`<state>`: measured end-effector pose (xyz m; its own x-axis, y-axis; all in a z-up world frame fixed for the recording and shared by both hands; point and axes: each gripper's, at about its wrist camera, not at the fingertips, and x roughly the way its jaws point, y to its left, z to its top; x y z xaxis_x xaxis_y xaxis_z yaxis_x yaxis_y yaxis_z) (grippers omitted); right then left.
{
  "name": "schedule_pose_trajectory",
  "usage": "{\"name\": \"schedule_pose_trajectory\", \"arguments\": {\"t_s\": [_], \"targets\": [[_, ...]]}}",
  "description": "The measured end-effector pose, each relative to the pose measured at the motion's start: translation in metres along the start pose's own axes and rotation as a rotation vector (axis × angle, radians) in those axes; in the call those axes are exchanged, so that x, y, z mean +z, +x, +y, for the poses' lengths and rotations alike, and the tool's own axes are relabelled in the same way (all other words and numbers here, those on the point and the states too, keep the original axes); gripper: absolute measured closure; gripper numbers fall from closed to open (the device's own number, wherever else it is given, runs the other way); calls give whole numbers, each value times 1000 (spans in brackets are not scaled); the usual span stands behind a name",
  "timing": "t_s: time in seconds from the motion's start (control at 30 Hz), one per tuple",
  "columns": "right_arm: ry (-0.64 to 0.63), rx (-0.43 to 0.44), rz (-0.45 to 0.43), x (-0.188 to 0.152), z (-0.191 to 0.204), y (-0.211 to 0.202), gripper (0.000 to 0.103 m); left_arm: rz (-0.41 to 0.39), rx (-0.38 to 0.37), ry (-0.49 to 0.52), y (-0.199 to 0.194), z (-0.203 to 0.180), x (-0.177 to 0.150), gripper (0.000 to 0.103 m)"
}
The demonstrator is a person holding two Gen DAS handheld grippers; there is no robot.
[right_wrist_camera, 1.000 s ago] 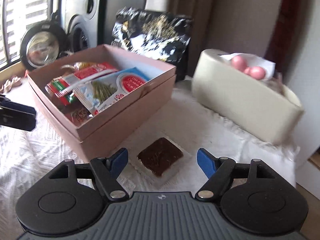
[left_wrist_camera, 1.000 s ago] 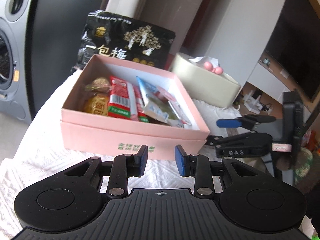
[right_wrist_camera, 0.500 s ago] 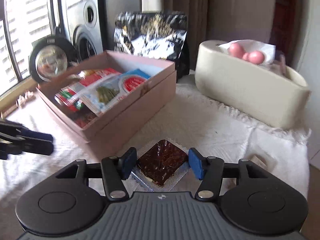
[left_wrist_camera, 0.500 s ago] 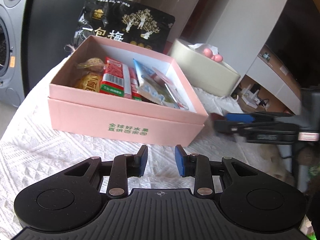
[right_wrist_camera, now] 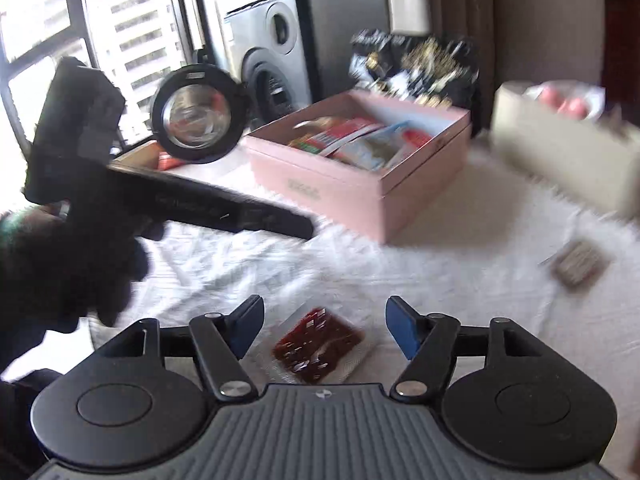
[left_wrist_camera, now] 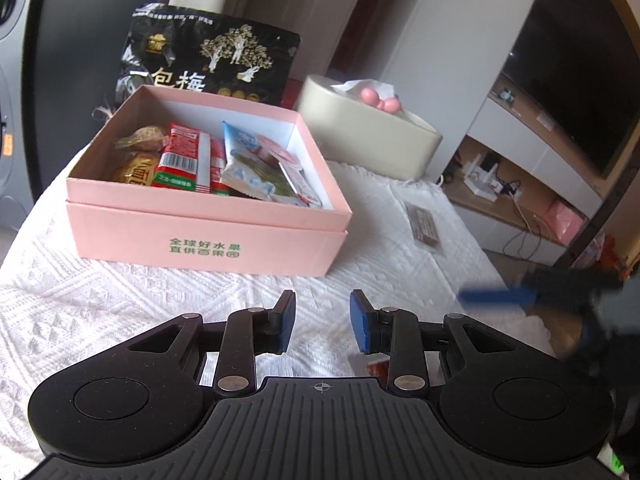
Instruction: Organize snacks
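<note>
A: Where's the right gripper (right_wrist_camera: 325,330) sitting?

B: Low over the white cloth (right_wrist_camera: 460,280). Its jaws have just been opening. A red-brown snack (right_wrist_camera: 318,344) in a clear wrapper is lying flat on the cloth between the blue pads, and neither pad is touching it. The right view is blurring.

A: Left gripper (left_wrist_camera: 323,322)?

B: Pointing at the pink box (left_wrist_camera: 208,236), jaws narrowly parted with nothing between them, only cloth underneath. From the left view the same snack (left_wrist_camera: 378,370) is peeking out behind its right finger.

A: And the box?

B: Sitting open on the cloth and holding wrapped snacks: a red pack (left_wrist_camera: 182,160), a light blue pack (left_wrist_camera: 248,164), and a gold one (left_wrist_camera: 134,168) at the left end. A black bag (left_wrist_camera: 208,64) is standing behind it and a cream tissue box (left_wrist_camera: 368,136) is sitting to its right.

A: Anything loose?

B: One small brown packet (left_wrist_camera: 426,226) is lying on the cloth, right of the box and apart from it. In the right view the left gripper's handle (right_wrist_camera: 208,208) is crossing in front of the box, with a dark-gloved hand (right_wrist_camera: 60,272) holding it.
</note>
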<state>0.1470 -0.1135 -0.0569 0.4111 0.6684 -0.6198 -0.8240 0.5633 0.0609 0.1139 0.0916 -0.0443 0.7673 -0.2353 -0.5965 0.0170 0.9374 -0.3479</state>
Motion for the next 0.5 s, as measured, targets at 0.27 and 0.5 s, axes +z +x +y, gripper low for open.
{"name": "schedule_pose_trajectory", "arguments": {"t_s": [0.27, 0.5], "targets": [[461, -528, -69, 20, -110, 29, 23, 10, 25, -45, -9, 8, -11, 69], [528, -561, 11, 31, -142, 79, 57, -5, 55, -91, -22, 24, -17, 69]]}}
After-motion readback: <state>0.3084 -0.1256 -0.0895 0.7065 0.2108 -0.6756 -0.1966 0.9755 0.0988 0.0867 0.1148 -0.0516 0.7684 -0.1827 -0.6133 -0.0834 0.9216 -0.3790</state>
